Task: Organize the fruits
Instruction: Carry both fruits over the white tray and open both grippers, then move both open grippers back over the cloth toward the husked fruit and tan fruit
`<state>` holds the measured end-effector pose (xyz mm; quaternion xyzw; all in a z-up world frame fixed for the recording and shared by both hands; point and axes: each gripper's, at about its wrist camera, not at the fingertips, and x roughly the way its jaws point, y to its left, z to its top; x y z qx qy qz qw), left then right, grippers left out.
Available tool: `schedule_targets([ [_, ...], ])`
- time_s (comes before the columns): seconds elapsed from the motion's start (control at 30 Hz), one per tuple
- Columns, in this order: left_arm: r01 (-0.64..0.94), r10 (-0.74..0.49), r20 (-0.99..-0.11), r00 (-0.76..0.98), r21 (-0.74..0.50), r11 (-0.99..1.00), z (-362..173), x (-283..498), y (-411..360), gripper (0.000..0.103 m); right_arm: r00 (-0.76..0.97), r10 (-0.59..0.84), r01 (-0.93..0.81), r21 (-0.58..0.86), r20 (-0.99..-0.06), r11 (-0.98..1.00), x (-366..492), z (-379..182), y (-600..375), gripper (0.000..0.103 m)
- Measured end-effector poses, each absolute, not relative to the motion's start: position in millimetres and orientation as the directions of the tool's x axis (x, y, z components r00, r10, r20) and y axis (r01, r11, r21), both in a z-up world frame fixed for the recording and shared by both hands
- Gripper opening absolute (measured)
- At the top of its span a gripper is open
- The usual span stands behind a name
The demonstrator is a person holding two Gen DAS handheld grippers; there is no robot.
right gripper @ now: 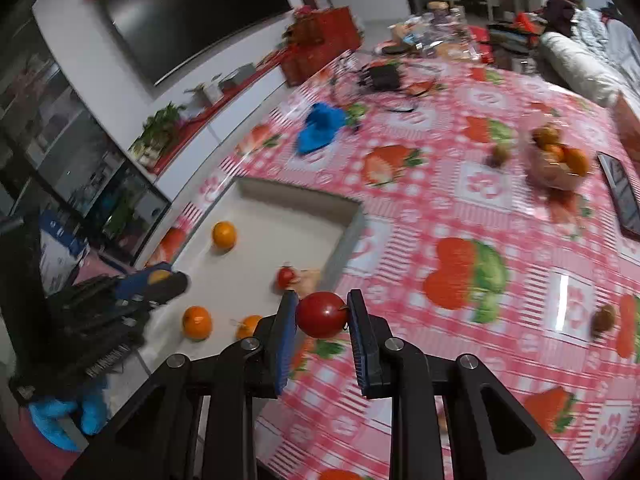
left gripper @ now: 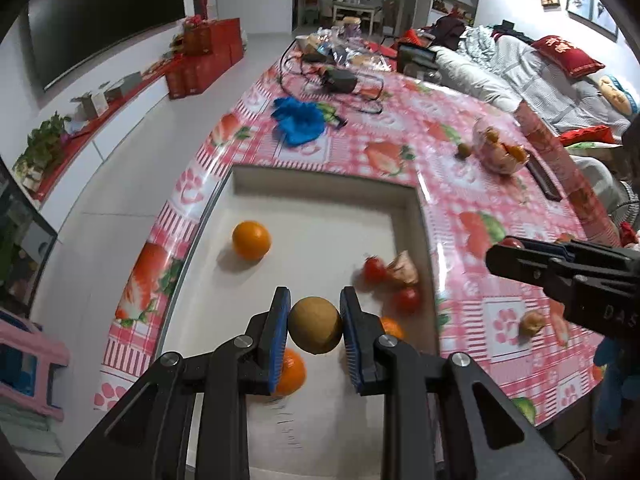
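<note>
Several fruits already lie in the white tray (left gripper: 320, 184). The left gripper (left gripper: 315, 330) is clamped on a brown round fruit (left gripper: 315, 330) above it; the right gripper (right gripper: 322, 314) pinches a red tomato (right gripper: 322, 314) outside, at the tray's 4 o'clock. Small brown fruits (right gripper: 603, 319) remain on the tablecloth (right gripper: 460, 200).

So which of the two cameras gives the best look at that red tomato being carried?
The right wrist view. There the red tomato sits large and centred, pinched in the right gripper. The left wrist view shows only a small red sliver of it at that gripper's tip, far to one side.
</note>
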<state>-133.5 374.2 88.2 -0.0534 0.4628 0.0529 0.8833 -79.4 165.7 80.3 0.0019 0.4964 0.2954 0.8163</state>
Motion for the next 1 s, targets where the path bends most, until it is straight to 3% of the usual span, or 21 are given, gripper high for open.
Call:
schedule_targets([
  [0.33, -0.177, 0.069, -0.858, 0.509, -0.026, 0.984, 53.3, -137.9, 388.3, 0.029, 0.222, 0.473, -0.541, 0.296, -0.853, 0.788, -80.4, 48.5, 230.4, 0.027],
  [0.4, -0.186, 0.063, -0.861, 0.505, -0.038, 0.982, 50.2, -138.9, 391.2, 0.041, 0.207, 0.463, -0.548, 0.29, -0.862, 0.785, -80.8, 43.3, 237.1, 0.027],
  [0.47, -0.193, 0.063, -0.859, 0.507, -0.042, 0.98, 48.8, -140.1, 393.4, 0.066, 0.191, 0.459, -0.551, 0.292, -0.868, 0.782, -81.0, 39.6, 241.8, 0.027],
  [0.53, -0.195, 0.071, -0.855, 0.514, -0.035, 0.98, 48.7, -141.5, 393.6, 0.074, 0.175, 0.455, -0.551, 0.296, -0.873, 0.78, -80.7, 36.5, 245.3, 0.027],
  [0.63, -0.199, 0.078, -0.856, 0.511, -0.03, 0.979, 47.9, -141.9, 394.1, 0.079, 0.162, 0.449, -0.553, 0.296, -0.879, 0.779, -80.6, 34.9, 248.0, 0.027],
  [0.7, -0.205, 0.078, -0.859, 0.507, -0.032, 0.978, 47.1, -141.2, 394.7, 0.08, 0.161, 0.445, -0.556, 0.292, -0.881, 0.778, -81.7, 35.2, 248.4, 0.047],
  [0.73, -0.209, 0.076, -0.861, 0.504, -0.035, 0.977, 46.6, -141.6, 395.0, 0.08, 0.17, 0.445, -0.557, 0.287, -0.879, 0.78, -82.7, 36.9, 247.7, 0.074],
  [0.77, -0.211, 0.076, -0.862, 0.502, -0.036, 0.977, 46.5, -142.0, 395.3, 0.081, 0.191, 0.444, -0.558, 0.276, -0.875, 0.783, -83.9, 39.9, 247.1, 0.083],
  [1.0, -0.222, 0.066, -0.869, 0.491, -0.051, 0.974, 49.0, -145.0, 394.6, 0.084, 0.226, 0.425, -0.572, 0.233, -0.876, 0.786, -87.8, 51.0, 244.4, 0.083],
])
